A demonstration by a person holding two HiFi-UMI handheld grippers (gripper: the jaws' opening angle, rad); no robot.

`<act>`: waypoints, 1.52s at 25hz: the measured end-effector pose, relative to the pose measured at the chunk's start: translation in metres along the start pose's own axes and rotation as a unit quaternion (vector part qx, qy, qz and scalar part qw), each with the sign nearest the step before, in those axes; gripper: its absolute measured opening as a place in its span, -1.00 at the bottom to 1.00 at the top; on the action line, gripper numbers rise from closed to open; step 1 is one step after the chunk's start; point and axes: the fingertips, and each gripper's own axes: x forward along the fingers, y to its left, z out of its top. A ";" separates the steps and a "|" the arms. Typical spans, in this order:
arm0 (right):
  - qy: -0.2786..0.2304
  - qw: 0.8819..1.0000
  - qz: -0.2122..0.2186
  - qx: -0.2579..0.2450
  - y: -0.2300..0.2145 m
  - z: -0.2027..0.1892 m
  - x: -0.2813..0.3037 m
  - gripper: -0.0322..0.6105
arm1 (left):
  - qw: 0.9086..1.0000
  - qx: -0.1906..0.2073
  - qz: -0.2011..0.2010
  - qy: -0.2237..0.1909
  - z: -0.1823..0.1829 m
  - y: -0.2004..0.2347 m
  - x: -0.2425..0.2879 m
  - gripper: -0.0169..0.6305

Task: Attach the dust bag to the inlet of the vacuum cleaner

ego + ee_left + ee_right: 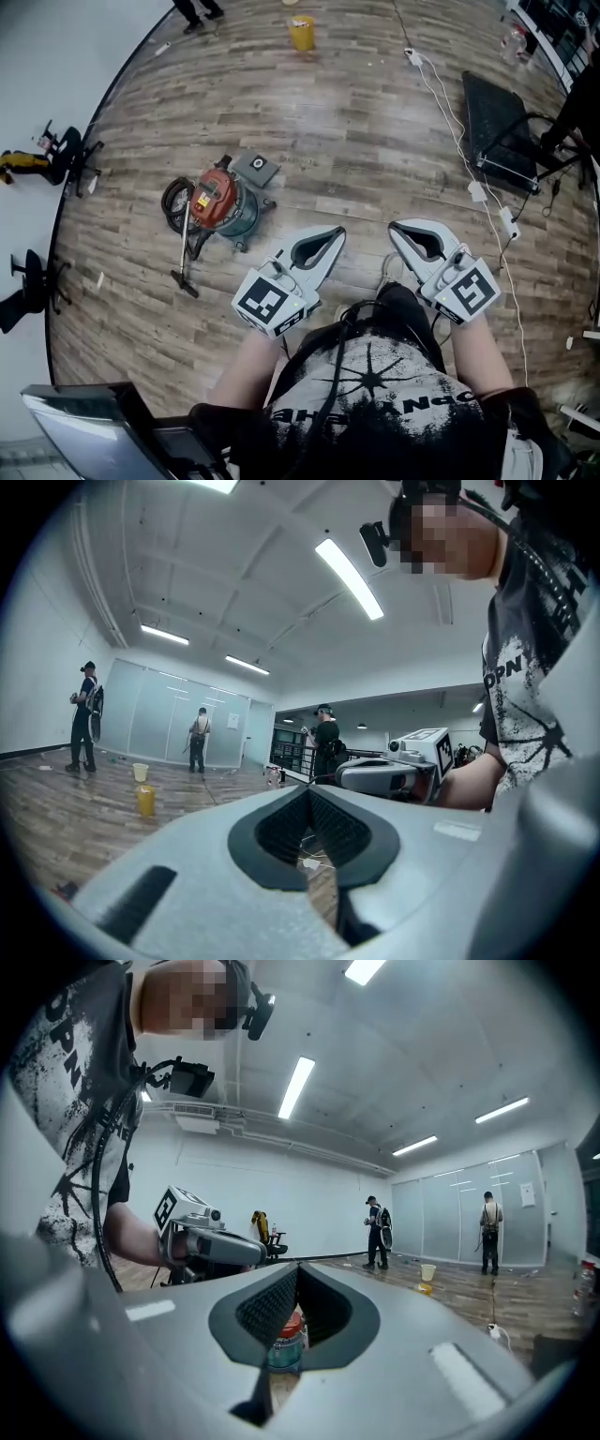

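**Head view.** The left gripper (pixel 336 234) and right gripper (pixel 397 228) are held side by side in front of the body. Both have their jaws together with nothing between them. The vacuum (pixel 221 201) stands on the floor (pixel 356 122), ahead and to the left, well apart from both grippers. The left gripper is the nearer one. A hose (pixel 174 199) coils at the vacuum's left. The wand (pixel 184 246) lies beside it, its long axis running toward the person. A flat grey square (pixel 256 169) lies just beside the vacuum on its far-right side. It is possibly the dust bag, but I cannot confirm that. The inlet cannot be made out.

**Left gripper view.** The jaws meet tip to tip and are empty. The gripper points over open floor toward a yellow bucket (pixel 145 801). The vacuum is not in this view.

**Right gripper view.** The jaws are closed and empty. The vacuum's red lid (pixel 292 1324) shows through the window behind the tips, so this gripper is aimed at it from well off.

**Judgement.** The task has not started. The next move means closing in forward and to the left, then opening the jaws at the grey square if it proves to be the bag.
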 end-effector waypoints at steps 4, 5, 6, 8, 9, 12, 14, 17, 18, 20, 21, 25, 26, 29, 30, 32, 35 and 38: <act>-0.007 1.000 0.017 0.000 -0.041 -0.005 0.014 -0.89 | 1.000 -0.007 0.011 0.011 -0.005 0.021 0.036 -0.95; -0.013 1.000 0.022 -0.005 -0.054 -0.003 0.018 -0.89 | 1.000 -0.009 0.015 0.012 -0.006 0.029 0.048 -0.95; -0.019 0.999 0.028 -0.011 -0.068 -0.002 0.023 -0.89 | 1.000 -0.012 0.019 0.013 -0.006 0.037 0.061 -0.95; -0.032 0.998 0.042 -0.022 -0.098 0.002 0.033 -0.89 | 0.999 -0.017 0.027 0.013 -0.004 0.056 0.090 -0.95; -0.033 0.998 0.048 -0.024 -0.113 0.002 0.037 -0.89 | 0.999 -0.018 0.030 0.014 -0.001 0.065 0.106 -0.95; -0.024 0.997 0.066 -0.023 -0.162 -0.003 0.042 -0.89 | 0.999 -0.023 0.040 0.014 0.007 0.085 0.154 -0.95; -0.034 0.996 0.075 -0.019 -0.193 0.003 0.044 -0.89 | 0.998 -0.028 0.047 0.011 0.014 0.097 0.183 -0.95; -0.042 0.995 0.088 -0.023 -0.232 0.013 0.046 -0.89 | 0.998 -0.022 0.052 0.006 0.029 0.113 0.221 -0.95; -0.046 0.994 0.093 -0.028 -0.242 0.015 0.047 -0.89 | 0.998 -0.019 0.054 0.006 0.033 0.117 0.231 -0.95; -0.049 0.994 0.098 -0.032 -0.261 0.016 0.048 -0.89 | 0.998 -0.013 0.058 0.006 0.040 0.124 0.249 -0.95; -0.050 0.993 0.098 -0.030 -0.271 0.015 0.048 -0.89 | 0.998 -0.011 0.060 0.005 0.042 0.128 0.257 -0.95; -0.042 0.993 0.103 -0.028 -0.298 0.011 0.050 -0.89 | 0.997 -0.003 0.072 0.003 0.048 0.143 0.276 -0.95; -0.037 0.993 0.106 -0.027 -0.303 0.009 0.053 -0.89 | 0.997 -0.002 0.076 0.004 0.049 0.147 0.278 -0.95; -0.040 0.992 0.116 -0.025 -0.317 0.012 0.072 -0.89 | 0.996 0.005 0.089 0.001 0.056 0.166 0.280 -0.95; -0.033 0.992 0.120 -0.024 -0.321 0.011 0.080 -0.89 | 0.996 0.011 0.094 0.000 0.058 0.172 0.280 -0.95; -0.022 0.991 0.129 -0.028 -0.326 0.010 0.097 -0.89 | 0.995 0.013 0.101 -0.009 0.061 0.188 0.277 -0.95; -0.034 0.988 0.142 -0.044 -0.331 0.021 0.131 -0.89 | 0.993 -0.002 0.111 -0.026 0.063 0.219 0.271 -0.95; -0.032 0.987 0.147 -0.050 -0.343 0.027 0.172 -0.89 | 0.993 -0.007 0.115 -0.033 0.066 0.258 0.267 -0.95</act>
